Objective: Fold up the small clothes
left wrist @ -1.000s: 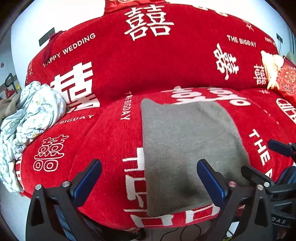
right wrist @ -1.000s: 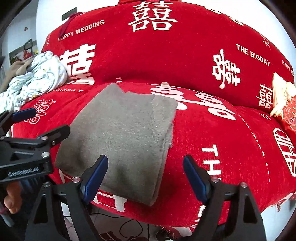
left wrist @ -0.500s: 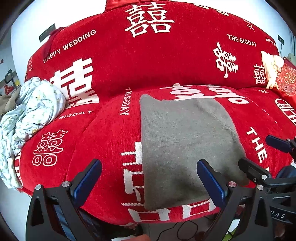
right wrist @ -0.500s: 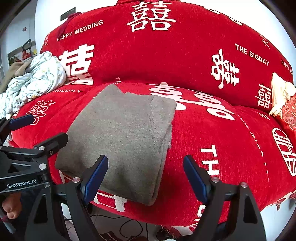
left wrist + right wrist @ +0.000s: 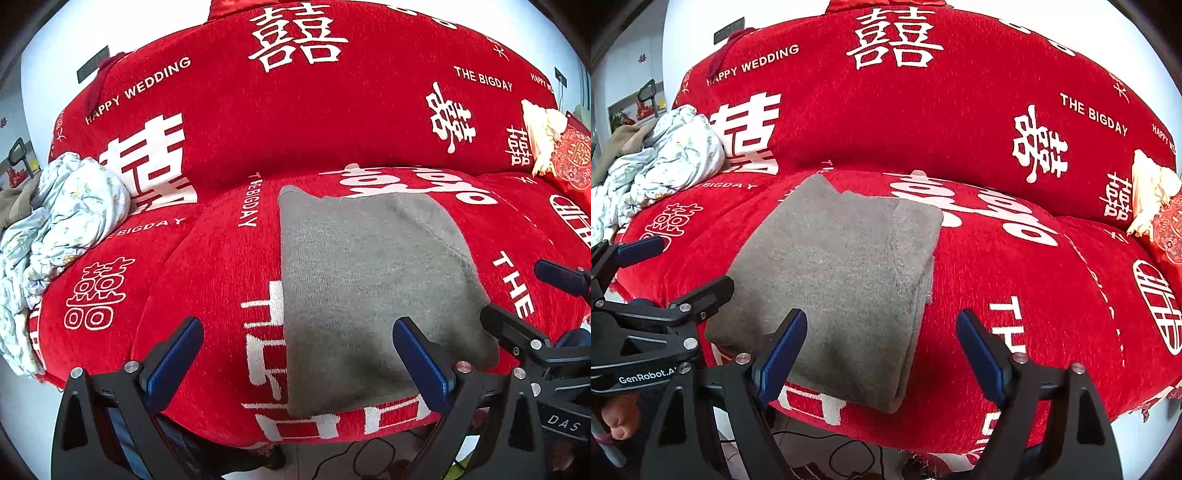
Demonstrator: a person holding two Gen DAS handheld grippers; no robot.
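- The grey garment (image 5: 369, 280) lies flat on the seat of the red sofa (image 5: 295, 122), already doubled into a neat rectangle; in the right wrist view (image 5: 842, 280) a folded layer shows along its edge at 3 o'clock, and its near end hangs slightly over the seat front at 6 o'clock.
- Change over the last second: almost none. The garment has the same outline as in the earlier frames, and both tools keep nearly the same framing. To my eye this is a pause after a fold, with this piece close to done or done.
- The left gripper (image 5: 299, 365) stands wide with nothing between its blue pads; its right pad overlaps the garment's near corner in the picture, but contact cannot be told.
- The right gripper (image 5: 882, 354) is likewise wide and empty, hovering before the garment's near edge.
- At 9 o'clock from the garment, well apart, a crumpled pale floral cloth (image 5: 62, 229) is heaped on the sofa's end, probably the next piece to fold.
- At 2 o'clock, a cream tasselled item (image 5: 543, 133) leans beside a red embroidered cushion (image 5: 572, 162).
- Containers: none in view; no basket or box for finished pieces.
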